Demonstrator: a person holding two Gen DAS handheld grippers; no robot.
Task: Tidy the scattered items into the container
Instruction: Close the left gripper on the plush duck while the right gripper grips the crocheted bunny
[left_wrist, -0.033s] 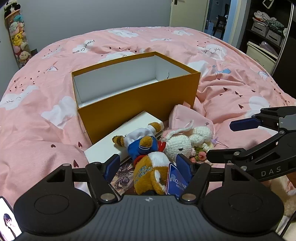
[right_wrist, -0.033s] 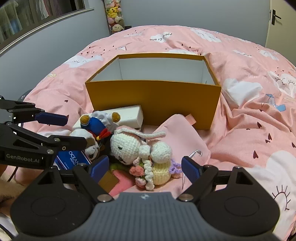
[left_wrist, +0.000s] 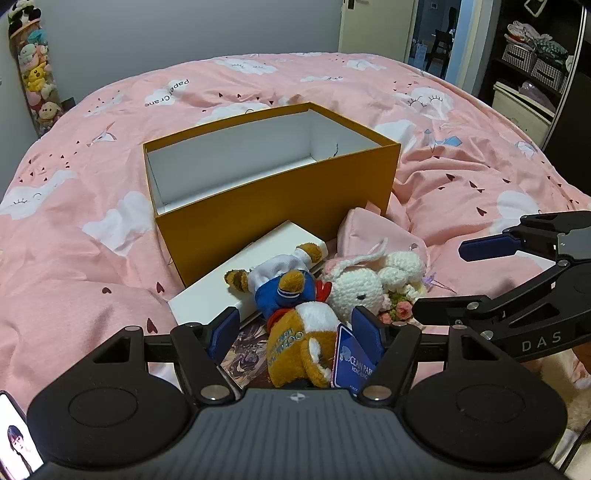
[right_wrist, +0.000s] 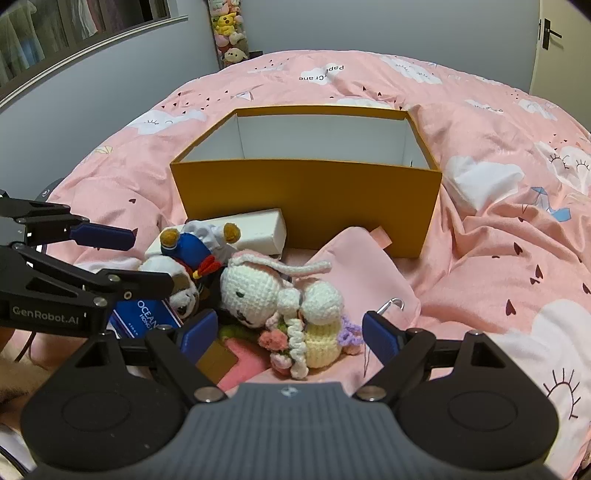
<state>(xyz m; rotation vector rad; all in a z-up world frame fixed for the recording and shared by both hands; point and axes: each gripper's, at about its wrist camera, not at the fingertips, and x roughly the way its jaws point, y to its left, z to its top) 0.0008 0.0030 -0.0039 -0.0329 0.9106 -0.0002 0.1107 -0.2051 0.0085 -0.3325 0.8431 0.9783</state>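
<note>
Left wrist view: the left gripper (left_wrist: 295, 328) hangs with jaws wide apart astride the bear (left_wrist: 299, 332), not pressing it, so the first pick looks to be just starting. Its tag (left_wrist: 351, 363) reads "OCEAN PARK HONG KONG"; the right gripper (left_wrist: 439, 280) shows "DAS", the quilt (left_wrist: 92, 184) "Paper Crane". The box (left_wrist: 273, 199) stands empty just behind.

Right wrist view: the right gripper (right_wrist: 288, 332), jaws open, frames the rabbit (right_wrist: 280, 295); next, each probably must lower and close. The left gripper (right_wrist: 144, 258) reads "GenRobot.AI".

Dim, even indoor light; sharp focus, fisheye-bent edges.
</note>
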